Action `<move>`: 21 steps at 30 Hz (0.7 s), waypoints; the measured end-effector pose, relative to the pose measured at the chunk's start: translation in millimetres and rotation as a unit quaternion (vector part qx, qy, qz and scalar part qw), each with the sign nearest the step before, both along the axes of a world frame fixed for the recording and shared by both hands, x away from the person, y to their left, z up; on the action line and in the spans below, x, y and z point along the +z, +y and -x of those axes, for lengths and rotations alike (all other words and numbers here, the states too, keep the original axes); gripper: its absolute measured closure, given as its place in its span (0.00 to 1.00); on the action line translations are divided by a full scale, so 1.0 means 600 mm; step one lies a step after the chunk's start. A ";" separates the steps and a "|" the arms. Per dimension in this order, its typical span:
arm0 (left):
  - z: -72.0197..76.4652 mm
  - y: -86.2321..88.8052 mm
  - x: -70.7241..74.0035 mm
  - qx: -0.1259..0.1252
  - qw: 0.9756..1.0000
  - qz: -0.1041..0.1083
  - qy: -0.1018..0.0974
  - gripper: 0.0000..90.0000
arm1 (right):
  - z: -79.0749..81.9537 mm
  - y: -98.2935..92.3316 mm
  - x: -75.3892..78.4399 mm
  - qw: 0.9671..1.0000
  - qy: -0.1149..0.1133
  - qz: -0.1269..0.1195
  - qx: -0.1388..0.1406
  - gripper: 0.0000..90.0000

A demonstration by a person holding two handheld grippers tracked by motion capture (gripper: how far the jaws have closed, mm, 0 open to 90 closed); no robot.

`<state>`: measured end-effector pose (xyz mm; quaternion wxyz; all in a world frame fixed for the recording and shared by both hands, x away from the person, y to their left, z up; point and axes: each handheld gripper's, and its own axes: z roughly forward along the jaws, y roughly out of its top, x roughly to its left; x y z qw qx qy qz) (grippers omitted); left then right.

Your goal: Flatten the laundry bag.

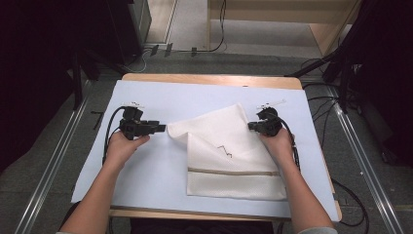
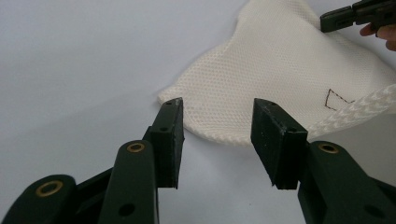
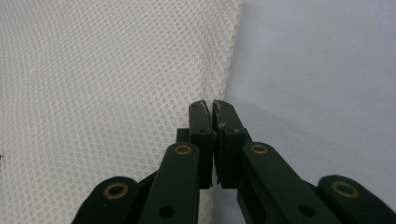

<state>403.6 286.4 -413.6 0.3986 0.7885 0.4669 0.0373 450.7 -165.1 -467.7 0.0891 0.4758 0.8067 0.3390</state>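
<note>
In the high view, a white mesh fabric bag with a zipper band [image 1: 229, 156] lies on the pale blue sheet [image 1: 146, 165] covering the desk, right of centre, its lower edge parallel to the near edge of the desk and its upper part folded into a peak towards the far edge. The left gripper [image 1: 163, 128] points level at the bag's left corner, just beside it, while the right gripper [image 1: 249, 126] sits on the bag's upper right edge. In the left gripper view, the fingers [image 2: 170, 135] are released and stand apart, with the rounded mesh corner [image 2: 205, 116] directly ahead between them but not pressed; a white braided cord [image 2: 355, 112] runs off to the right. In the right gripper view, the fingers [image 3: 201, 121] are clenched together at the bag's edge [image 3: 224, 79], seemingly pinching the mesh there, though the fabric between the pads is hard to make out. The next move likely turns on the left corner: it lies straight ahead of the left fingers, nearest that hand.
</note>
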 end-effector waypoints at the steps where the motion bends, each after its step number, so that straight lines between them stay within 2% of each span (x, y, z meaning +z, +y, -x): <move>1: 0.000 0.000 0.000 0.000 1.000 -0.001 0.001 0.61 | 0.000 0.000 0.001 1.000 -0.005 0.003 -0.005 1.00; 5: -0.001 -0.003 -0.002 -0.002 1.000 -0.002 0.003 0.61 | -0.004 -0.014 0.003 0.999 -0.019 0.003 -0.036 1.00; 7: -0.001 -0.005 -0.003 -0.003 1.000 -0.002 0.004 0.61 | -0.006 -0.024 0.002 0.998 -0.019 0.002 -0.056 1.00; 13: 0.001 -0.012 -0.002 -0.008 1.000 -0.005 0.002 0.61 | -0.008 -0.051 0.003 0.995 -0.023 -0.003 -0.094 1.00; 16: 0.002 -0.017 -0.003 -0.013 1.000 -0.006 0.002 0.61 | -0.009 -0.060 0.002 0.994 -0.024 -0.001 -0.106 1.00; 19: 0.004 -0.024 -0.002 -0.019 1.000 -0.010 0.002 0.61 | -0.010 -0.066 -0.002 0.991 -0.030 0.022 -0.128 1.00; 21: 0.005 -0.030 -0.003 -0.023 1.000 -0.009 0.002 0.61 | -0.010 -0.071 -0.004 0.990 -0.027 0.016 -0.139 0.99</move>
